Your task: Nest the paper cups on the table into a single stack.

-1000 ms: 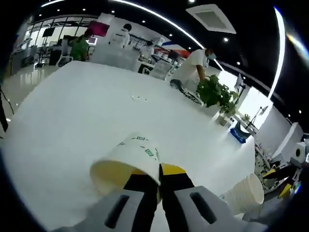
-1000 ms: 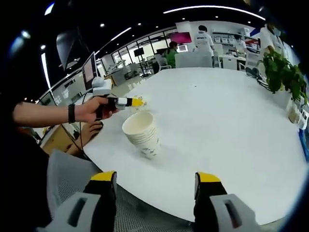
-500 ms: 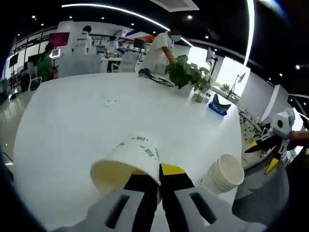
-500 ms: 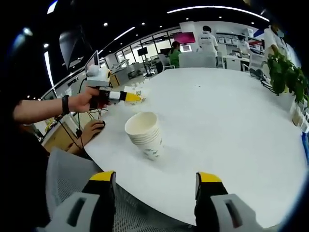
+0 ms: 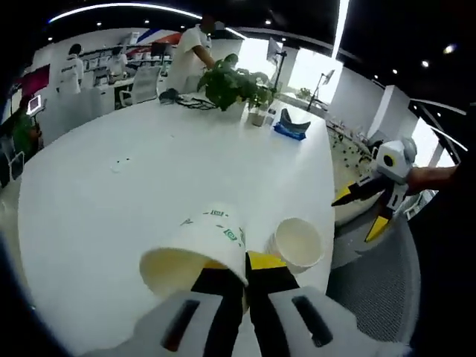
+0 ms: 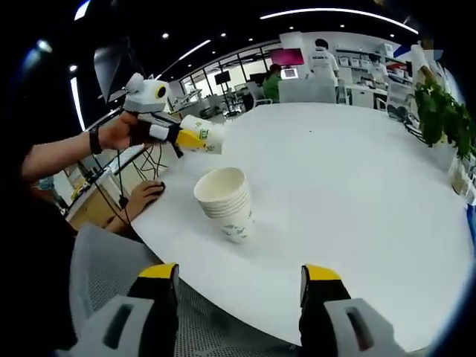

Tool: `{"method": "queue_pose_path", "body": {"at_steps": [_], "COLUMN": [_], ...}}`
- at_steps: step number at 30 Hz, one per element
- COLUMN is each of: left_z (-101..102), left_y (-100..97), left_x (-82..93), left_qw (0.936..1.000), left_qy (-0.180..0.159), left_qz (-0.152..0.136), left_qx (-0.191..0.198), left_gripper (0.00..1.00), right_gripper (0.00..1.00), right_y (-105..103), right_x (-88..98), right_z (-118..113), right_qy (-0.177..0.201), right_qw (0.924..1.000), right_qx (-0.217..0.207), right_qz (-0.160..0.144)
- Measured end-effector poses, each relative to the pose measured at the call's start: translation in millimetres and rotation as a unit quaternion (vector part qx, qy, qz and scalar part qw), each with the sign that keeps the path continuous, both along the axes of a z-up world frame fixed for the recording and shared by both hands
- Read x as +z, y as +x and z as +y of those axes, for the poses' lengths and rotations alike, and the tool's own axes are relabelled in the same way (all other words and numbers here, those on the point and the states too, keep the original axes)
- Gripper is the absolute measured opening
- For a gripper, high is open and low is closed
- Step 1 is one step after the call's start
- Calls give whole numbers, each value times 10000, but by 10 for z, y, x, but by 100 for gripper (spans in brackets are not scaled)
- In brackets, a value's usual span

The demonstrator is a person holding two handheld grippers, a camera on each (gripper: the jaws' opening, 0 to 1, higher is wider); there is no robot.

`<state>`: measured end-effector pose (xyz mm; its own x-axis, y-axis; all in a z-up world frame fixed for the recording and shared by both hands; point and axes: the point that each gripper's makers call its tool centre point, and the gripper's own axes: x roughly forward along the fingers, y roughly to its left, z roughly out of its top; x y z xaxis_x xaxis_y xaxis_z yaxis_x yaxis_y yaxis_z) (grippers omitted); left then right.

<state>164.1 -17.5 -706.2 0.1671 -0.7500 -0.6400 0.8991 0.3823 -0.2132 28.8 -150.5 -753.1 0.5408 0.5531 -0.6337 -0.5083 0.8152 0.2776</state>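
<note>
One loose cup [image 5: 195, 249] seems to be all that is left to nest, as the other cups already sit as one stack [image 6: 225, 201] on the white counter [image 6: 357, 186]. I judge the task nearly finished. The left gripper [image 5: 245, 279] has its jaws pinching the wall of this cup, which lies tilted with its mouth toward the camera; in the right gripper view the cup [image 6: 199, 134] hangs in the air above the stack and a little to the side, not yet over its mouth. In the left gripper view the stack [image 5: 296, 244] stands just beside the held cup, near the counter's edge. The right gripper [image 6: 239, 279] has its jaws spread wide and holds nothing, well apart from the stack. What remains: bring the cup upright over the stack, push it in, release
</note>
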Motion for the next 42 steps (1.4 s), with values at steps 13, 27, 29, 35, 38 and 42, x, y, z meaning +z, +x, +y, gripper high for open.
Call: {"method": "queue_pose_path", "body": {"at_steps": [13, 27, 29, 35, 38, 42], "left_z": [-218, -264, -282, -330, -349, -383], "left_y": [-456, -636, -686, -724, -750, -776], "left_x": [110, 12, -11, -96, -142, -155], "left_qw": [9867, 9550, 9484, 9387, 9332, 9277], "left_qy": [851, 1860, 2010, 2249, 2358, 2469], "left_qz": [66, -77, -78, -88, -82, -71], "left_qx": [-1382, -2309, -2453, -2612, -2713, -2800], "left_gripper": [0, 0, 0, 0, 0, 0], "right_gripper": [66, 65, 65, 65, 65, 65], "right_y": [19, 18, -7, -29, -26, -57], "right_x": [10, 29, 27, 18, 4, -3], "right_z": [-19, -50, -46, -31, -32, -15], "right_qy": [12, 82, 81, 56, 64, 23], "right_qw": [10000, 9998, 9998, 9998, 9998, 9998], "right_qx": [-16, -89, -92, -9, 6, 78], "right_qz": [-84, -158, -163, -167, -165, -160]}}
